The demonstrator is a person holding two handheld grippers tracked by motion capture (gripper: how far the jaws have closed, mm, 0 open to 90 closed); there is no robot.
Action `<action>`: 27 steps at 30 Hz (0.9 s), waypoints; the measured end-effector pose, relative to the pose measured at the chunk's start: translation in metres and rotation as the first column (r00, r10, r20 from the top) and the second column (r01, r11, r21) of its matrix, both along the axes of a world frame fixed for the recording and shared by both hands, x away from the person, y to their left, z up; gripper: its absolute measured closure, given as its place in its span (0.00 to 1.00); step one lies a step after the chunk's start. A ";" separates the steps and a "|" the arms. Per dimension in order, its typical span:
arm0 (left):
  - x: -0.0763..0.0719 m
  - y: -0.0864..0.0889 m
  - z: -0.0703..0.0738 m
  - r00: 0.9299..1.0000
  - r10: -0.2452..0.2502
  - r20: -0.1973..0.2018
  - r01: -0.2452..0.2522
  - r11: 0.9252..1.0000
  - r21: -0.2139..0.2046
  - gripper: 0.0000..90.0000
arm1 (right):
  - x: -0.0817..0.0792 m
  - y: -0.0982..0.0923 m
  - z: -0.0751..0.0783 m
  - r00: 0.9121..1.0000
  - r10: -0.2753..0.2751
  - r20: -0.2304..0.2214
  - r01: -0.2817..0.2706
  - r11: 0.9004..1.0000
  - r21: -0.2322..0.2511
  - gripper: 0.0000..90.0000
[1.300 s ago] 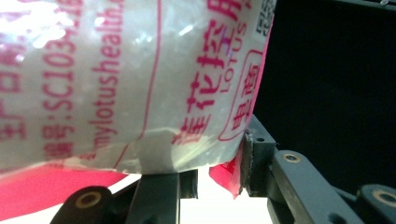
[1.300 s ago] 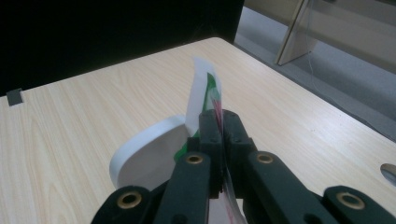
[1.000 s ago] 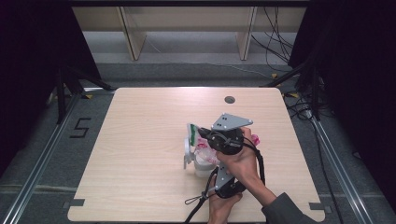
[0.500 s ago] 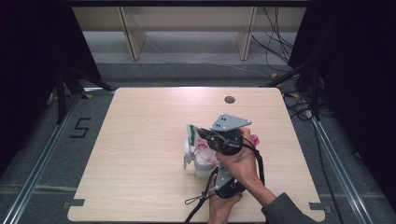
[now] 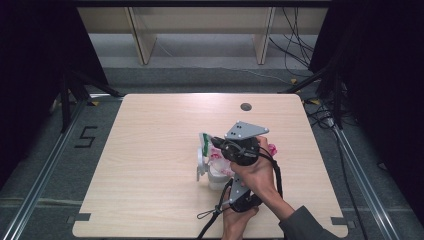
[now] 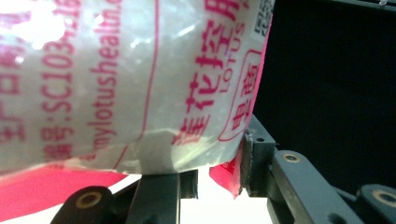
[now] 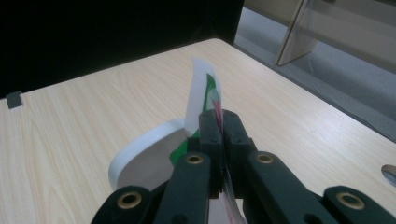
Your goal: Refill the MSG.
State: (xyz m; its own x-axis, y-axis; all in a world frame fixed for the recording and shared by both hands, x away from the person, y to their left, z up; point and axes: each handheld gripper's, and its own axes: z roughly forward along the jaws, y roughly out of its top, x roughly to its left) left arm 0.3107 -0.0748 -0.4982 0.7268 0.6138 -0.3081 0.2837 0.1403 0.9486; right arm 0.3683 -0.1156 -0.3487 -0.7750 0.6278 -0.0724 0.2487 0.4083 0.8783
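Right hand-held gripper (image 7: 219, 123) is clamped on the packet's top strip (image 7: 204, 93); left hand-held gripper (image 6: 210, 172) holds the packet (image 6: 140, 79) body, bench (image 5: 150, 150) centre-right, over white cup (image 5: 216, 179). Risk: uneven pull w/ both could rip film sideways & spill contents.
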 end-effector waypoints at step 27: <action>0.003 0.001 -0.003 1.000 -0.001 0.021 0.000 0.999 0.040 0.80 | -0.001 -0.002 0.001 1.000 0.017 0.000 -0.017 1.000 0.002 1.00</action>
